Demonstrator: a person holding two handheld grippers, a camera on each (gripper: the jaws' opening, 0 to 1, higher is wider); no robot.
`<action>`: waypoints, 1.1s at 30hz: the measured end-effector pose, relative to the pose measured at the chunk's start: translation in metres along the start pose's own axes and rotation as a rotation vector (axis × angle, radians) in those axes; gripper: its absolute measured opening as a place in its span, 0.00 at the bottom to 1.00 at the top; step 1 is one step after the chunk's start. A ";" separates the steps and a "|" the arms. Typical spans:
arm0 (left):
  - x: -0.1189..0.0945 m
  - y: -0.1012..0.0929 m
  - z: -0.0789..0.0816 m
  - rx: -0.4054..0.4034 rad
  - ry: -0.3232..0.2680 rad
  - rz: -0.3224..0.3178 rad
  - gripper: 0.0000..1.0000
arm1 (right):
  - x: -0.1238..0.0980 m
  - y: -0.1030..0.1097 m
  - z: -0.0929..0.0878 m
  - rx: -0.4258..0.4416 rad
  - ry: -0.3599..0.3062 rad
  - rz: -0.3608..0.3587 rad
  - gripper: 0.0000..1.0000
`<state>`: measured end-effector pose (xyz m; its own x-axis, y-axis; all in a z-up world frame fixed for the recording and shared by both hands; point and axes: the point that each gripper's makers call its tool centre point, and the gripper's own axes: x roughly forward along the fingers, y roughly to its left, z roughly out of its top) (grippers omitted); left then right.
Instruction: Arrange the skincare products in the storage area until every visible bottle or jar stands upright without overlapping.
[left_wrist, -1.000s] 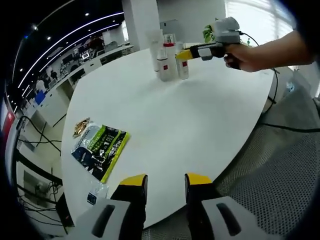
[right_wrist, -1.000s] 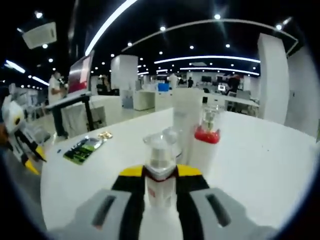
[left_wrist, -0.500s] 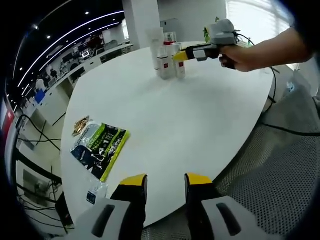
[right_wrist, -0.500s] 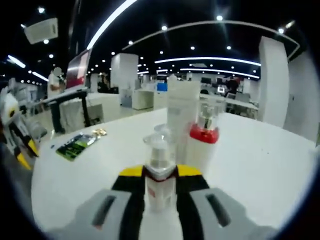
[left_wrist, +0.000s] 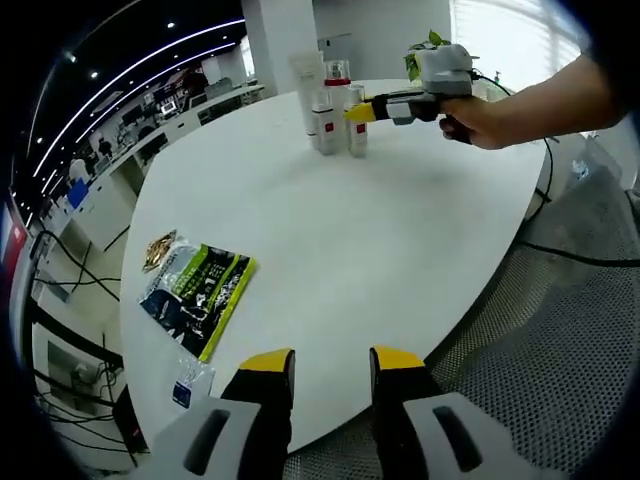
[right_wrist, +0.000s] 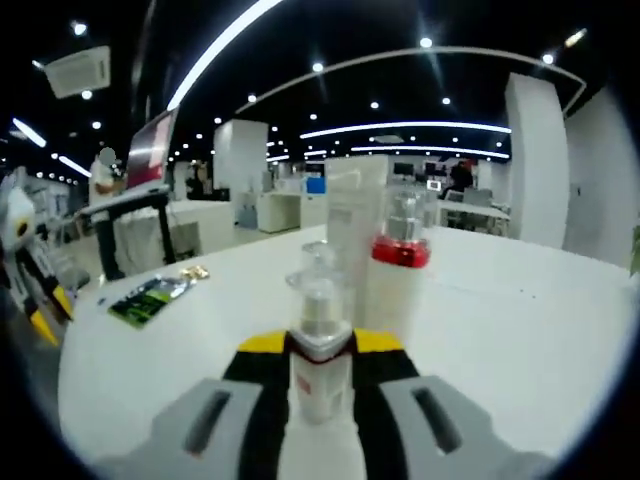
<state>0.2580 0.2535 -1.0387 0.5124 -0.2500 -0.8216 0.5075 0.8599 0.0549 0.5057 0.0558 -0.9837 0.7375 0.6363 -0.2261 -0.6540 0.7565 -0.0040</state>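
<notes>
Far across the round white table stands a group of skincare products: a tall white tube, a white pump bottle with a red collar and a small red-labelled bottle. My right gripper, held by a hand, is shut on a small clear-capped bottle, upright beside that group. In the right gripper view that bottle sits between the jaws of my right gripper, with the red-collared bottle and tube just behind it. My left gripper hangs open at the table's near edge.
A green and black packet, a gold wrapper and a small clear packet lie on the table's left side. A cable runs over the grey floor to the right. My left gripper shows beyond the table's rim.
My right gripper has brought the small bottle closer to the group and a little lower. The left gripper's jaws have not changed.
</notes>
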 end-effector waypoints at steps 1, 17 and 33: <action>0.000 0.000 0.000 0.000 0.000 0.000 0.30 | 0.000 0.001 0.000 -0.010 0.001 0.003 0.21; 0.000 0.000 0.000 0.000 0.002 0.000 0.30 | 0.004 0.000 -0.013 0.042 0.096 -0.014 0.36; 0.000 0.000 -0.001 0.007 0.002 -0.004 0.28 | 0.001 0.002 -0.024 0.014 0.177 -0.016 0.21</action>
<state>0.2574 0.2534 -1.0390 0.5087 -0.2523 -0.8231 0.5142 0.8558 0.0555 0.5008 0.0540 -1.0076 0.7058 0.5889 -0.3938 -0.6393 0.7689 0.0041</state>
